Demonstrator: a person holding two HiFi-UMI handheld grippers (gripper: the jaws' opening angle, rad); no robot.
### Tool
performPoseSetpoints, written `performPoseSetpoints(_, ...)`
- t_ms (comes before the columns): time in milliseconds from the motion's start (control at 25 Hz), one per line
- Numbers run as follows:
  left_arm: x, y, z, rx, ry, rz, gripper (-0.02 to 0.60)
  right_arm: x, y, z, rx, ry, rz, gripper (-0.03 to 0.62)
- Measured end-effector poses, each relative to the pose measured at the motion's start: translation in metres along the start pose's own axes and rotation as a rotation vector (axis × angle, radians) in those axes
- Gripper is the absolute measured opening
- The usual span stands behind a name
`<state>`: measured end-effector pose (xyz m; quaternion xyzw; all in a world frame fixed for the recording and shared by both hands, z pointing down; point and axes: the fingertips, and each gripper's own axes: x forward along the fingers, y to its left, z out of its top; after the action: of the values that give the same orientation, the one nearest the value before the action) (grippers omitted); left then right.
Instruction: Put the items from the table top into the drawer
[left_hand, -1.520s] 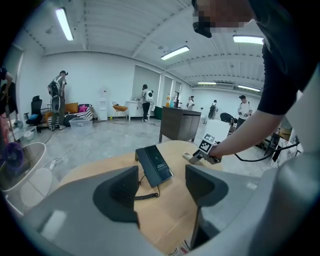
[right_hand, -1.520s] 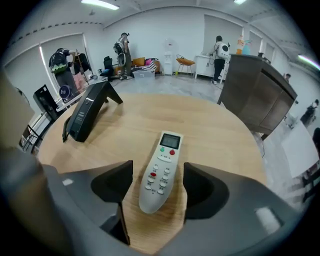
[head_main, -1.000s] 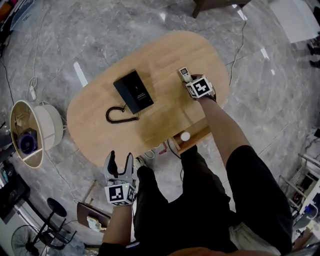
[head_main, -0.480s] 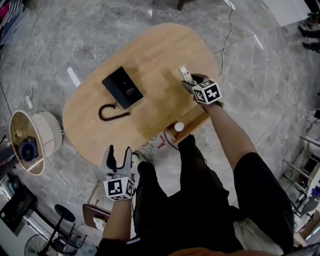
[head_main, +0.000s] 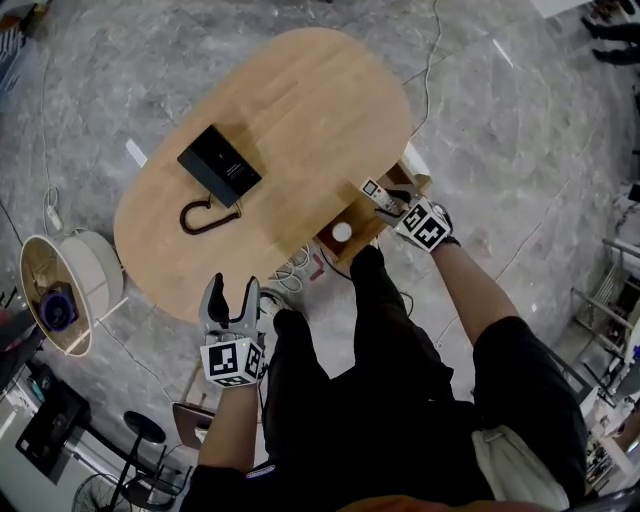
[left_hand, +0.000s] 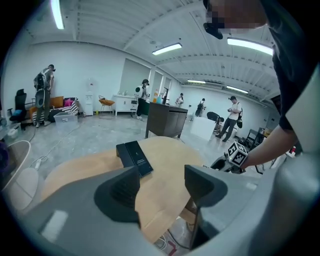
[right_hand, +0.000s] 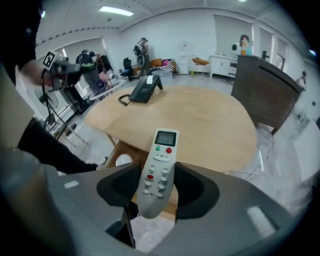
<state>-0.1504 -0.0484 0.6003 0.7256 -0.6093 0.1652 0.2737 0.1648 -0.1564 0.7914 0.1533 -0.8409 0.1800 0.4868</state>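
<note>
**Head view.** The right tongs (head_main: 392, 203) hold a white remote control (head_main: 379, 195) off the table (head_main: 290, 110), over the open drawer (head_main: 368, 231) that projects from under the table's near edge. A white round item (head_main: 342, 232) lies in the drawer. A black telephone (head_main: 218, 165) with its coiled cord (head_main: 200, 215) sits on the far side of the table, not yet stowed. The left tongs (head_main: 230, 305) hang beside the person's leg, clear of the table.

**Left gripper view.** The left tongs (left_hand: 162, 182) are spread, with nothing between the jaws. The telephone (left_hand: 134, 157) lies ahead of them, well apart.

**Right gripper view.** The right tongs (right_hand: 157, 185) pinch the remote control (right_hand: 159, 165) at its lower, keypad half. Its display end juts out unsupported. The drawer (right_hand: 120, 150) and the white round item (right_hand: 123, 160) lie below and to the left.

**Failure modes (judged).**
- The grip sits low on a smooth casing, so a quick swing could pivot or slip the remote.
- Lowering it off line could knock the projecting end against the drawer wall or the table edge.
- Releasing too early would drop it onto the round item or past the drawer to the floor.
</note>
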Motion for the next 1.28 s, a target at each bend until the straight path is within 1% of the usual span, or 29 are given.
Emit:
performPoseSetpoints(80, 0.000, -0.006, -0.002, 0.006, 0.008, -0.007, 0.288, 0.009, 0.011, -0.022, -0.082, 0.064, 0.025, 0.238)
performPoseSetpoints(200, 0.001, -0.018, -0.005, 0.012, 0.019, -0.022, 0.288, 0.025, 0.018, -0.042, -0.164, 0.134, 0.056, 0.238)
performPoseSetpoints(440, 0.000, -0.038, -0.012, 0.016, 0.025, -0.048, 0.288, 0.057, 0.025, -0.065, -0.310, 0.255, 0.119, 0.238)
performPoseSetpoints(640, -0.002, -0.042, -0.025, 0.002, 0.040, -0.048, 0.287, 0.083, 0.026, -0.063, -0.350, 0.316, 0.151, 0.238)
performPoseSetpoints(880, -0.006, -0.051, -0.029, -0.010, 0.034, -0.050, 0.287, 0.107, 0.019, -0.074, -0.402, 0.414, 0.176, 0.238)
performPoseSetpoints(1080, -0.010, -0.050, -0.038, -0.040, 0.034, -0.044, 0.285, 0.119, 0.012, -0.089, -0.516, 0.506, 0.199, 0.238)
performPoseSetpoints(1160, -0.011, -0.051, -0.040, -0.046, 0.032, -0.042, 0.285, 0.122, 0.011, -0.091, -0.536, 0.518, 0.199, 0.238)
performPoseSetpoints(1280, -0.013, -0.049, -0.043, -0.055, 0.029, -0.037, 0.284, 0.128, 0.010, -0.091, -0.536, 0.518, 0.192, 0.238)
